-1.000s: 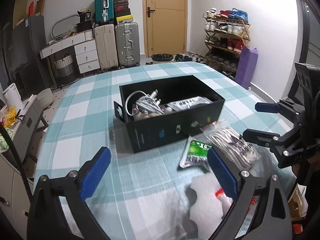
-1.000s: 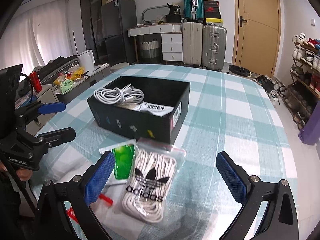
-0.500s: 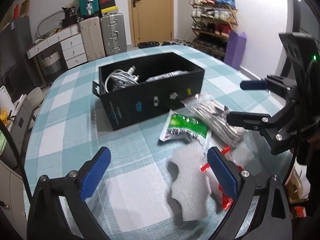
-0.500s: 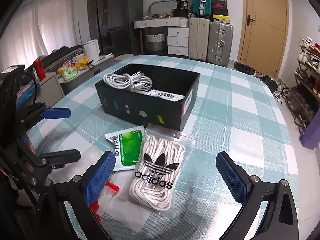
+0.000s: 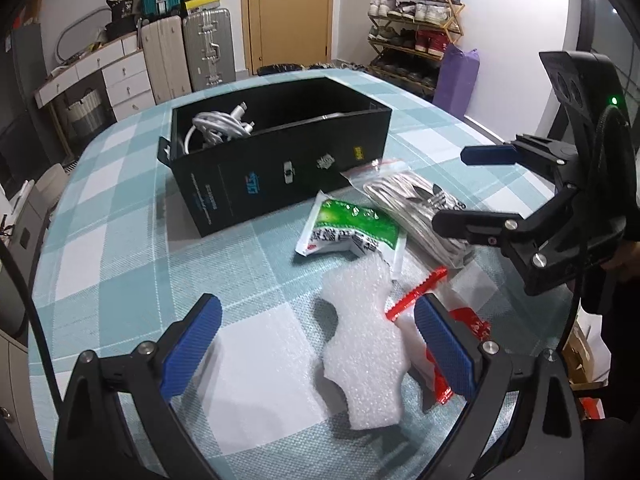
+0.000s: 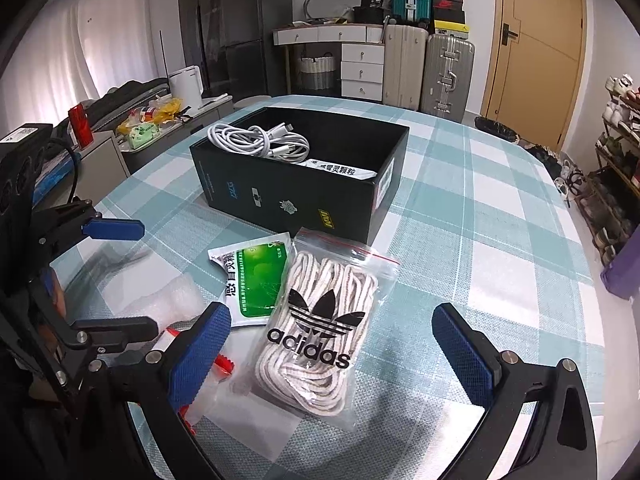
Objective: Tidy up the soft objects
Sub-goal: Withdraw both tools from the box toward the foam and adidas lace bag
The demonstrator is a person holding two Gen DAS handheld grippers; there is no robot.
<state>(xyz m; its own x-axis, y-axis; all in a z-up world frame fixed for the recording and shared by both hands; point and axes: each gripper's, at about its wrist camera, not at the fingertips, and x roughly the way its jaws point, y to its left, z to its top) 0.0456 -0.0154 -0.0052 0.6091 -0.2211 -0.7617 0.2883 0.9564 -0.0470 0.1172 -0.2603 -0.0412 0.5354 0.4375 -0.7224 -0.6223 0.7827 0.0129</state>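
Note:
An open black box (image 5: 280,168) (image 6: 304,196) on the checked tablecloth holds a coil of white cable (image 6: 260,144) and a white packet (image 6: 340,169). In front of it lie a green-and-white sachet (image 5: 352,228) (image 6: 256,280), a clear zip bag of cream laces (image 6: 320,320) (image 5: 420,208), a white foam piece (image 5: 364,344) and a clear bag with a red strip (image 5: 444,320). My left gripper (image 5: 316,340) is open, low over the foam piece. My right gripper (image 6: 332,344) is open above the lace bag.
The table's rounded edge (image 6: 600,320) drops off to the right. Beyond it stand suitcases (image 6: 428,68), a white drawer unit (image 6: 360,68), a wooden door (image 6: 536,48) and a shoe rack (image 5: 416,40). A side counter with clutter (image 6: 152,124) is on the left.
My left gripper has swung right and down from facing the box toward the foam piece, which now lies between its fingers. My right gripper has eased closer over the lace bag.

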